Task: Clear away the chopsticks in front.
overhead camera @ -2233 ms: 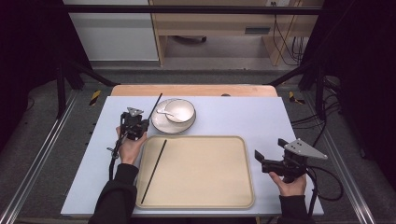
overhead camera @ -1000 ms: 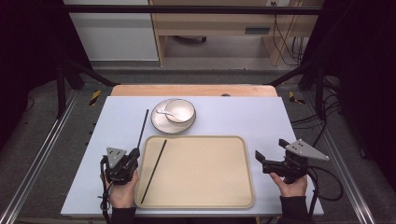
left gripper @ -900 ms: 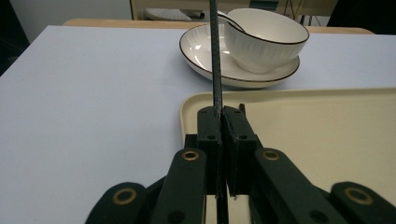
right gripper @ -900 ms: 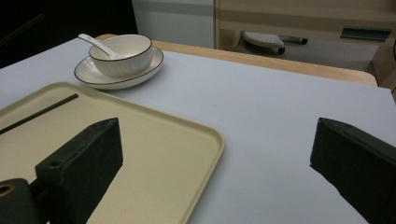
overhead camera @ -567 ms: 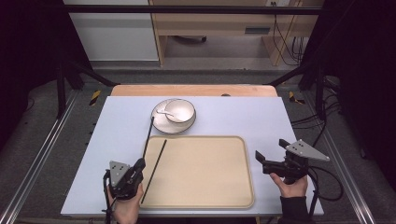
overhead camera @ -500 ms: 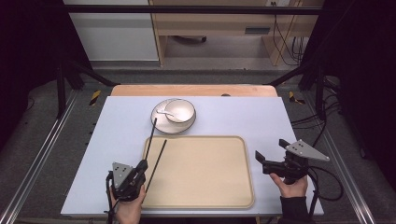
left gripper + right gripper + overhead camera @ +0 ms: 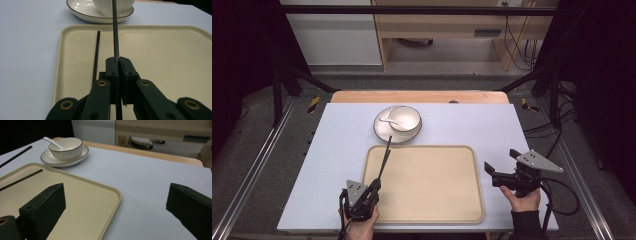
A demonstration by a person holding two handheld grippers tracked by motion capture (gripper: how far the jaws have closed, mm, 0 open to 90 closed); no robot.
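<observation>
— From the high view, what's the left gripper doing at the near left corner of the tray?

— Its jaws are clenched on a black chopstick that angles out over the tray's left edge toward the plate holding the bowl. The right gripper hovers beyond the tray's right side. The surface is pale lavender, with a wooden strip along the far edge, grey floor, dark frames and loose cables around it.

— And the left gripper view?

— The held chopstick is pinched at its near end, its tip aimed at the bowl. The second chopstick lies flat in the tray, just left of it. I'd worry that, gripped so near the end, the held one could pivot or slip, or land crossing its mate.

— The right gripper view?

— Jaws released, wide apart, nothing between them. The bowl with its white spoon sits far left.
</observation>
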